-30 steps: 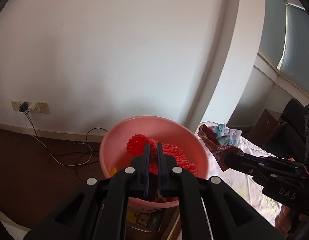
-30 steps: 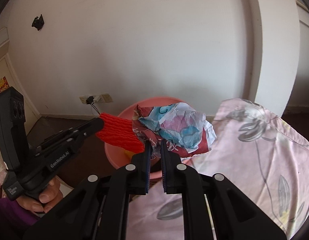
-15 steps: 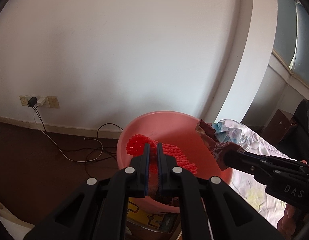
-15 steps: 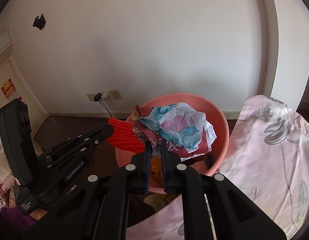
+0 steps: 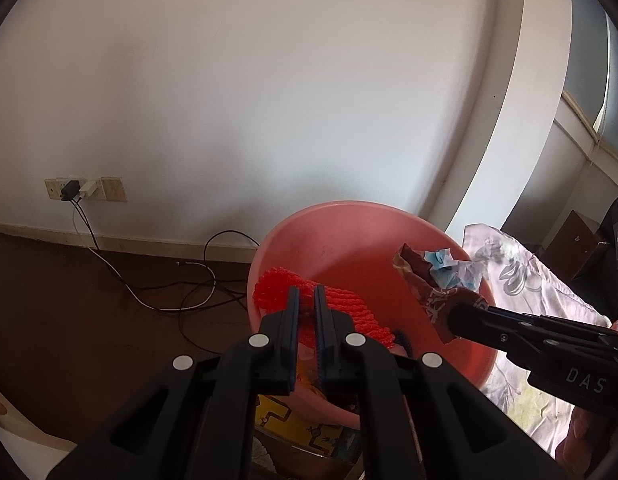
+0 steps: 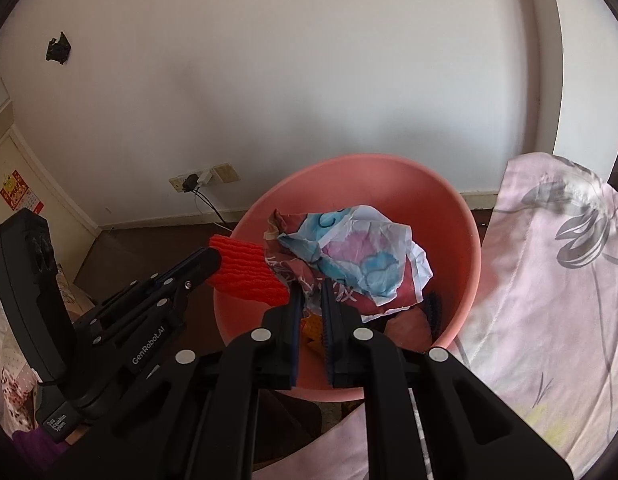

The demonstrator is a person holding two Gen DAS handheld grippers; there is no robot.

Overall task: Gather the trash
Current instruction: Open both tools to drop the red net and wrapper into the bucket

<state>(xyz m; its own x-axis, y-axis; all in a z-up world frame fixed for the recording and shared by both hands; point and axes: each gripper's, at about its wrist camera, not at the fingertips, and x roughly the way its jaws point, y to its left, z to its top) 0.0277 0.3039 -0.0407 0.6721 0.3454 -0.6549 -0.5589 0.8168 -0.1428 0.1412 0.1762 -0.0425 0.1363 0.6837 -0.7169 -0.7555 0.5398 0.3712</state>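
A pink plastic basin (image 5: 349,236) (image 6: 449,216) stands on the floor by the wall with some trash lying in its bottom. My left gripper (image 5: 304,294) is shut on a red foam net sleeve (image 5: 349,304) (image 6: 245,268), held over the basin's left side. My right gripper (image 6: 312,288) is shut on a crumpled wrapper, maroon, white and blue (image 6: 349,256) (image 5: 437,280), held over the basin's middle. In the left wrist view the right gripper (image 5: 453,322) comes in from the right. The left gripper (image 6: 211,258) enters the right wrist view from the left.
A pink floral sheet (image 6: 549,280) (image 5: 521,280) covers the surface right of the basin. Wall sockets (image 5: 85,189) with a charger and loose cables (image 5: 169,292) lie on the dark floor to the left. A yellow printed packet (image 5: 293,424) sits under the basin's near edge.
Both grippers have come forward and down over the basin, still holding the foam net and the wrapper. The basin now looks larger and sits more to the right in the left wrist view.
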